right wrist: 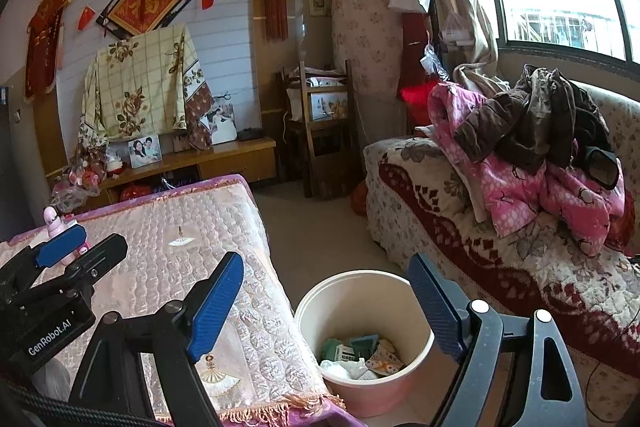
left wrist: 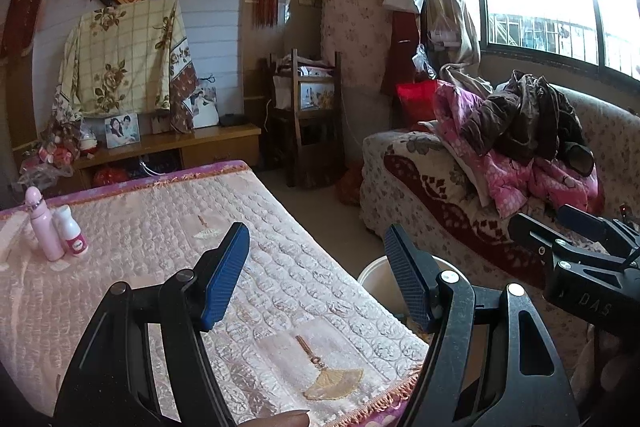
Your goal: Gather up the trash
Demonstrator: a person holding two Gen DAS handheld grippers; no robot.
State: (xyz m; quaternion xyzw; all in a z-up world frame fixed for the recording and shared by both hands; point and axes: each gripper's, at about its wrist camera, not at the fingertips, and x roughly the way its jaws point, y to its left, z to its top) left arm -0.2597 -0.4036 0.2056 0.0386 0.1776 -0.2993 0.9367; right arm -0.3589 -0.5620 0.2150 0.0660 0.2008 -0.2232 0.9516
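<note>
Right gripper (right wrist: 324, 297) is hanging released, nothing between its pads, over the bucket (right wrist: 420, 351) at six o'clock, trash (right wrist: 360, 353) lying inside. Left gripper (left wrist: 316, 277) is gaping empty above the bench (left wrist: 160, 267) edge. Open floor (right wrist: 320, 227) is stretching toward twelve.

The right gripper (right wrist: 326, 301) hangs with its blue pads apart – nothing between them. Below sits a round pink bucket (right wrist: 308, 311) holding crumpled paper trash (right wrist: 360, 357) (beside the quilted pink table cover (right wrist: 160, 267)).
</note>
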